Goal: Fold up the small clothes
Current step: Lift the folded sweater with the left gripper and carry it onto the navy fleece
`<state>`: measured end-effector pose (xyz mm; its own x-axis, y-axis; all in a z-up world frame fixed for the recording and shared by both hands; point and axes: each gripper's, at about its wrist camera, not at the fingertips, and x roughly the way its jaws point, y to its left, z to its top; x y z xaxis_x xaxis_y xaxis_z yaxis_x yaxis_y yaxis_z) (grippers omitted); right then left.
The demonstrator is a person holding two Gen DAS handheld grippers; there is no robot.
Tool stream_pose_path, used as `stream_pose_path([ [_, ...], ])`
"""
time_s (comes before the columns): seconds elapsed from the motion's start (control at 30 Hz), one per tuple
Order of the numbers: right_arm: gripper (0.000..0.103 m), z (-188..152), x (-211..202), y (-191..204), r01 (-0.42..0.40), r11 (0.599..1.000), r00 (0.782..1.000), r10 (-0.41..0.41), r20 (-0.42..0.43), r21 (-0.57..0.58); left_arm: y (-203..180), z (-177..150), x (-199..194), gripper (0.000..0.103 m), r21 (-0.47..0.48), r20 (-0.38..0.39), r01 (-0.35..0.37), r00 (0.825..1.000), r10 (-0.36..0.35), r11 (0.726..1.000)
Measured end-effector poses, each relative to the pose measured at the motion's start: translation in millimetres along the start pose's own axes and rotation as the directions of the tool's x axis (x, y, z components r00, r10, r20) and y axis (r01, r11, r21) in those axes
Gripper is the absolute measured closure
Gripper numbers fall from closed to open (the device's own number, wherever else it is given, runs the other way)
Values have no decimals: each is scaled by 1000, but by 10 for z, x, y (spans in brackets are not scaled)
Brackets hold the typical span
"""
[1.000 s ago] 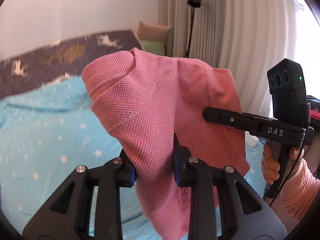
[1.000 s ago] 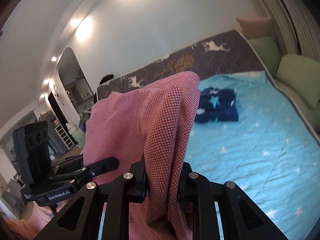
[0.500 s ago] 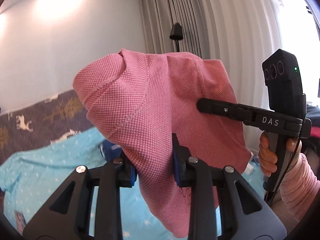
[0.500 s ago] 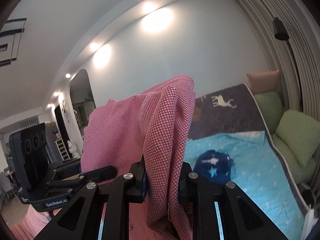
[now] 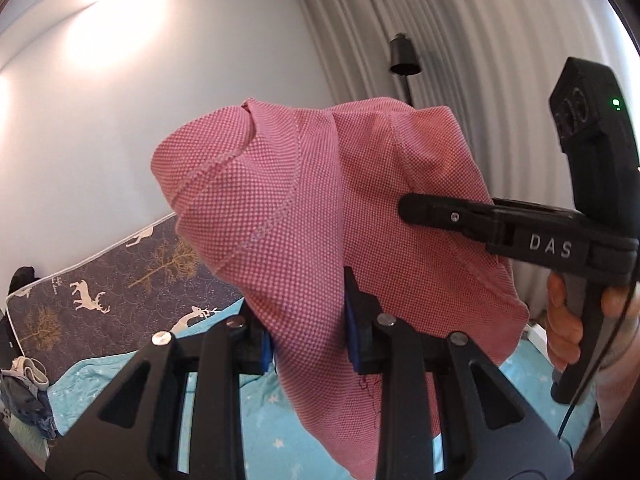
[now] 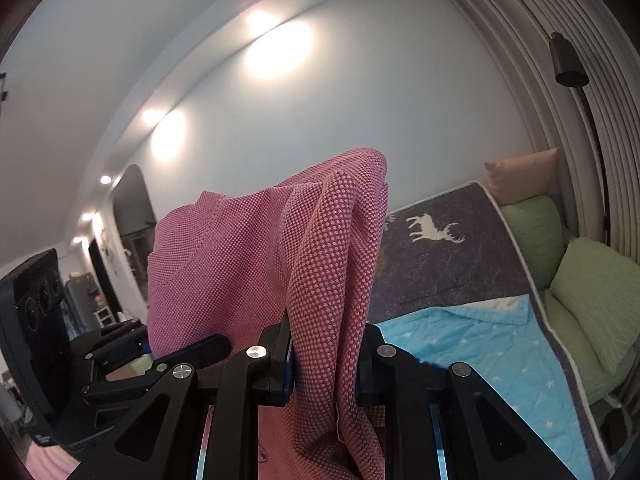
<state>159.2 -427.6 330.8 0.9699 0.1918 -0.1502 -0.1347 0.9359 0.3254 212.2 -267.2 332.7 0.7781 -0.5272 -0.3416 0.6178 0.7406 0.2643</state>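
A small pink knitted garment (image 5: 320,216) hangs in the air between both grippers, high above the bed. My left gripper (image 5: 310,332) is shut on one bunched edge of it, blue pads pressing the cloth. In the right wrist view the same pink garment (image 6: 280,264) is pinched by my right gripper (image 6: 326,360), which is shut on a folded edge. The right gripper (image 5: 416,208) also shows in the left wrist view, held by a hand (image 5: 564,328), its tip against the cloth. The left gripper (image 6: 192,350) appears at the lower left of the right wrist view.
Below lies a bed with a light blue star-patterned quilt (image 6: 480,344) and a dark deer-print cover (image 6: 440,256). Green cushions (image 6: 592,296) line the right side by pleated curtains (image 5: 460,40). A black floor lamp (image 5: 404,60) stands at the curtain. Crumpled clothes (image 5: 24,392) lie at the far left.
Both grippers rose together with the pink garment still held. The bed dropped lower in both views, and wall and ceiling fill more of them. The folded dark blue garment has left view.
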Motion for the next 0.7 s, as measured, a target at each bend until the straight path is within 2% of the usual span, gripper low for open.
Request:
stream_pose_path([
  [0.1, 83, 54, 428, -242, 32, 999, 999, -32, -6, 4, 147, 10, 528, 73, -44, -25, 3, 1000, -4, 999],
  [0.27, 83, -83, 1198, -800, 41, 996, 998, -37, -51, 81, 370, -276, 1357, 73, -126, -56, 9, 998, -16, 992],
  [0.47, 83, -530, 2204, -1295, 96, 991, 984, -80, -156, 94, 654, -998, 2457, 73, -274, -131, -6, 991, -30, 962],
  [0.57, 83, -875, 2695, -1531, 115, 989, 971, -92, -219, 94, 718, -1328, 2917, 73, -292, -167, -14, 985, -36, 956],
  [0.63, 83, -1080, 2963, -1707, 122, 986, 963, -91, -252, 110, 761, -1583, 3270, 73, -310, -214, -30, 976, -39, 950],
  [0.7, 83, -1380, 3337, -1917, 148, 981, 945, -103, -312, 123, 788, -1866, 3626, 73, -318, -271, -67, 962, -23, 946],
])
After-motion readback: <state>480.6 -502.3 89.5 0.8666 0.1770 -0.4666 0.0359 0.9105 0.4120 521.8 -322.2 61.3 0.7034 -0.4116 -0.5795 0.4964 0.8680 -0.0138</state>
